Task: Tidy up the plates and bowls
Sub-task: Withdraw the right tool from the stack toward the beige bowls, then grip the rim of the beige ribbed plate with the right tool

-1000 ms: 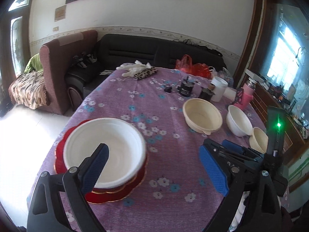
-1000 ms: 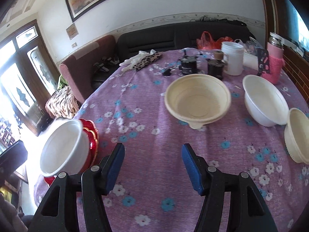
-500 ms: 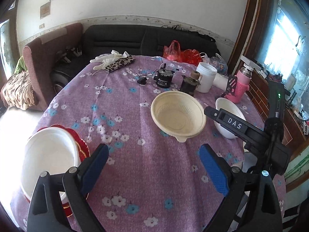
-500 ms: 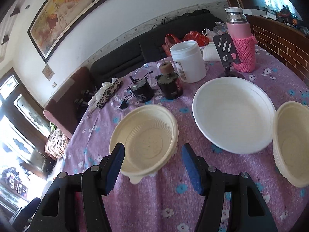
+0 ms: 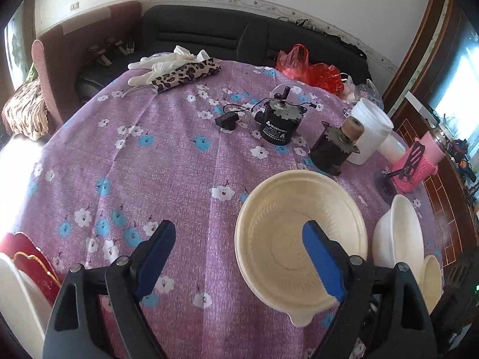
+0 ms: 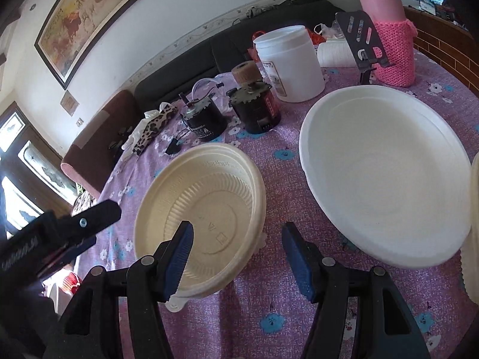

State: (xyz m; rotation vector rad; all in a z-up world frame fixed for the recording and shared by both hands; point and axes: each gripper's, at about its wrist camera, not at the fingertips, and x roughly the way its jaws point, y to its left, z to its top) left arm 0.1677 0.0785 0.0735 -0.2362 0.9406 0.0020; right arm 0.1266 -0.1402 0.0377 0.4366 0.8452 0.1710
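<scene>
A cream ribbed bowl (image 5: 302, 245) (image 6: 203, 218) sits on the purple flowered tablecloth (image 5: 167, 161). My left gripper (image 5: 239, 257) is open; its right finger is over the bowl's inside, its left finger over the cloth. My right gripper (image 6: 236, 254) is open, straddling the bowl's right rim. A white bowl (image 6: 380, 176) (image 5: 398, 233) stands to the right, with a small cream bowl (image 5: 431, 281) (image 6: 471, 233) beyond it. A white bowl (image 5: 15, 302) on red plates (image 5: 30, 266) is at the left edge.
Two black motors (image 5: 280, 121) (image 5: 332, 149), a white tub (image 5: 369, 128), a pink-sleeved flask (image 6: 389, 39) and a dark phone stand (image 6: 359, 39) crowd the table's far right. Gloves and a leopard pouch (image 5: 182, 73) lie far left. A sofa (image 5: 239, 36) is behind.
Both grippers have moved forward and down toward the cream bowl, which now lies between or under their fingers. The white bowl on red plates has slid to the left wrist view's edge.
</scene>
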